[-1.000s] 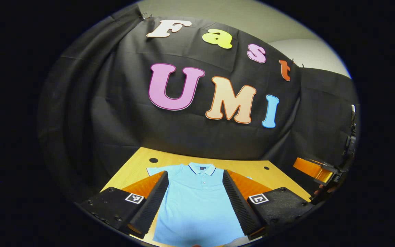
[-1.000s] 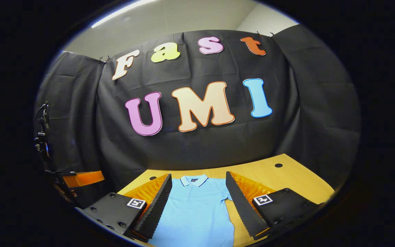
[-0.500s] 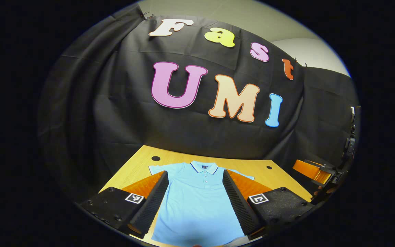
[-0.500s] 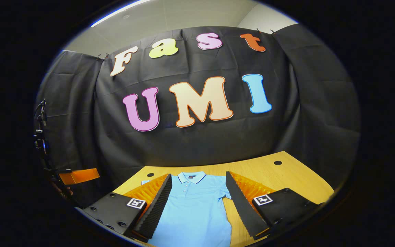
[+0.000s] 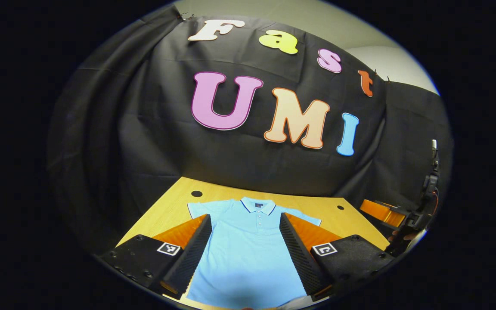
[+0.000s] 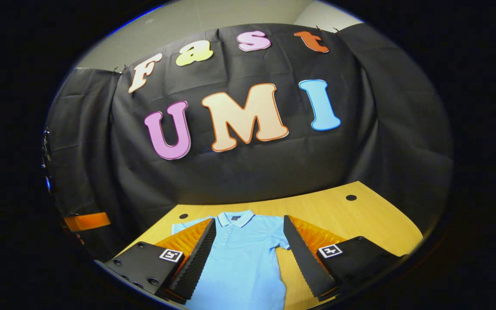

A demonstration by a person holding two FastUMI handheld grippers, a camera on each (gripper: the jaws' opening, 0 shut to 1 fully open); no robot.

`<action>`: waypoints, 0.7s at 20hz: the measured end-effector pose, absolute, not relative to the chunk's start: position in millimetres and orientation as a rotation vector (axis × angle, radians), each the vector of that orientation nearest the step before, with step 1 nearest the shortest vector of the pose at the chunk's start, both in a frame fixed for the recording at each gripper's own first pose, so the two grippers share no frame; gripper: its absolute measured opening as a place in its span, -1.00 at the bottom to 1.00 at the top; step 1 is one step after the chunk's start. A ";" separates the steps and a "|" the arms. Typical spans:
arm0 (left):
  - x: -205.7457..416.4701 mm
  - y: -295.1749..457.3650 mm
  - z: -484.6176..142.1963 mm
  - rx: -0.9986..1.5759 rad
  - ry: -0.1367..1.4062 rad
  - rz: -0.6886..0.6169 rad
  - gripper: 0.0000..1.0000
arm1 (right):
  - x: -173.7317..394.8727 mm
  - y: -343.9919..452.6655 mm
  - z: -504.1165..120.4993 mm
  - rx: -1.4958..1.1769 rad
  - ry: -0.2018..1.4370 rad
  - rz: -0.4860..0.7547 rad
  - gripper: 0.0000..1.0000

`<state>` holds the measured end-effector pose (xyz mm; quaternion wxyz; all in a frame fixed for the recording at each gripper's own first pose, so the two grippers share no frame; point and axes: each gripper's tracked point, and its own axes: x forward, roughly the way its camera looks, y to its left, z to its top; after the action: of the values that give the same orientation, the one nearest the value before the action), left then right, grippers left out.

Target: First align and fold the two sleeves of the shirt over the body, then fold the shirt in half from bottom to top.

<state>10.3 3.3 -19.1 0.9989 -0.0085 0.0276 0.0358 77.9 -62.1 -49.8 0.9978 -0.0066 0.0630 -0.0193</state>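
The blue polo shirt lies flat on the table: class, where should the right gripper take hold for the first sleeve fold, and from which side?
Probably the hem edge of the short sleeve nearest the right gripper, approached from the shirt's outer side. The polo shirt lies flat, collar away, sleeves spread on the wooden table, so that free edge can be pinched and carried inward over the body.
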 end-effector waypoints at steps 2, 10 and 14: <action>9.8 6.6 -19.6 -0.017 0.060 0.089 0.90 | 104.6 -78.2 -62.3 -0.028 0.160 -0.055 0.95; 15.5 12.3 -31.1 -0.045 0.110 0.157 0.89 | 229.7 -149.1 -137.9 -0.036 0.289 -0.085 0.96; 22.4 13.4 -43.7 -0.097 0.138 0.205 0.89 | 275.8 -188.8 -184.8 -0.055 0.382 -0.131 0.96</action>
<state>22.4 13.4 -43.7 0.9912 -0.0484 0.0687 0.1024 275.8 -188.8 -184.8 0.9793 -0.0275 0.1897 -0.0649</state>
